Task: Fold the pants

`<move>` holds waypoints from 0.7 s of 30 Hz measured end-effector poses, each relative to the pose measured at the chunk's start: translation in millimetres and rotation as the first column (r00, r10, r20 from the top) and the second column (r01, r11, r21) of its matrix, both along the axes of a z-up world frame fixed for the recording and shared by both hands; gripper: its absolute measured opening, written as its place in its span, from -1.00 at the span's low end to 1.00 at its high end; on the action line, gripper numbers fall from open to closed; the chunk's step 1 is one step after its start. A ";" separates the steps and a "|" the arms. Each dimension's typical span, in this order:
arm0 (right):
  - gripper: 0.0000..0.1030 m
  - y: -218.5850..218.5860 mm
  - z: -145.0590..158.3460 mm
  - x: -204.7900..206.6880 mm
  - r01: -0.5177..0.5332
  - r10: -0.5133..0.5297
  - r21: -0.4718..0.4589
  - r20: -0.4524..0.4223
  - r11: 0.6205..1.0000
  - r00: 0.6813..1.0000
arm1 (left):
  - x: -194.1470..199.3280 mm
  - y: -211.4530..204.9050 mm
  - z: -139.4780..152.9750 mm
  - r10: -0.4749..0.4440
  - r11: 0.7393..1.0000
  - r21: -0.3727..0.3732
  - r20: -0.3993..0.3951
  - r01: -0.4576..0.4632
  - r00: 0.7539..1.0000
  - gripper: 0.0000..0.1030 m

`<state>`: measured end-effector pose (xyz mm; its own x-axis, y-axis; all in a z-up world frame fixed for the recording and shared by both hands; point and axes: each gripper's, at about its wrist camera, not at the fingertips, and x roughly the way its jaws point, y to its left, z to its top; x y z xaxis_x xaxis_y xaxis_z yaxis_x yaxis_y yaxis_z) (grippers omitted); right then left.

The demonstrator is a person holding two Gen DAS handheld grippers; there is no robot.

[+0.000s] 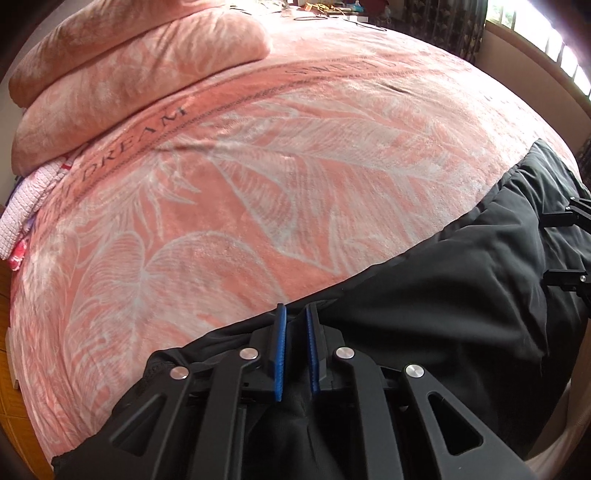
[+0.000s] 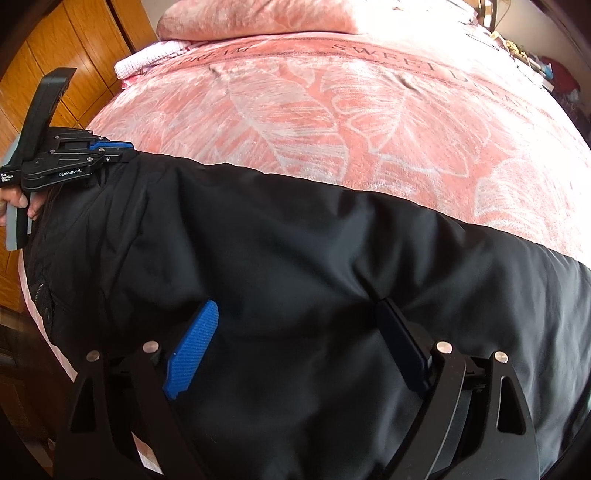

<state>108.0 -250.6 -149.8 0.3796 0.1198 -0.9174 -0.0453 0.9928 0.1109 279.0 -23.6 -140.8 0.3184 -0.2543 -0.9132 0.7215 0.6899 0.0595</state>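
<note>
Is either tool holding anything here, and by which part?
The left tool pinches the black pants at their far edge. The right tool is open, holding nothing.

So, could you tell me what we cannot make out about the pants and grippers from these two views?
- Pants: both views cut off the ends, so their full layout is unknown.
- Left gripper: whether cloth sits between its nearly closed fingers; the black pants hide it.
- Right gripper: in the left view, only its fingers show at the frame edge.

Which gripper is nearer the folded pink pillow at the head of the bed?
Left. The left gripper grips the black pants at the end nearer the pillow; the right gripper sits open over the pants, farther along.
</note>
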 end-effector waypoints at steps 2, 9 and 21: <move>0.72 2.9 -1.7 -0.7 -0.013 0.013 -0.025 0.000 1.000 1.000 | -8.1 0.4 -0.5 -0.018 1.000 0.016 0.014 0.018 1.000 -0.81; 0.50 -29.1 15.2 -26.2 0.060 -0.061 0.071 0.018 0.996 0.998 | -56.5 4.1 40.8 0.106 0.994 -0.036 0.172 -0.101 0.979 -0.64; 0.50 -31.0 3.4 -72.1 0.048 -0.048 -0.029 0.018 0.998 0.999 | -177.4 -70.2 -9.7 0.328 0.937 -0.134 0.024 -0.322 0.945 -0.11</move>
<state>35.9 -281.6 -146.5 0.4003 0.0741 -0.9134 0.0007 0.9967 0.0812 101.6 -93.7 -150.5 0.4436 -0.2427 -0.8627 0.4556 0.8900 -0.0161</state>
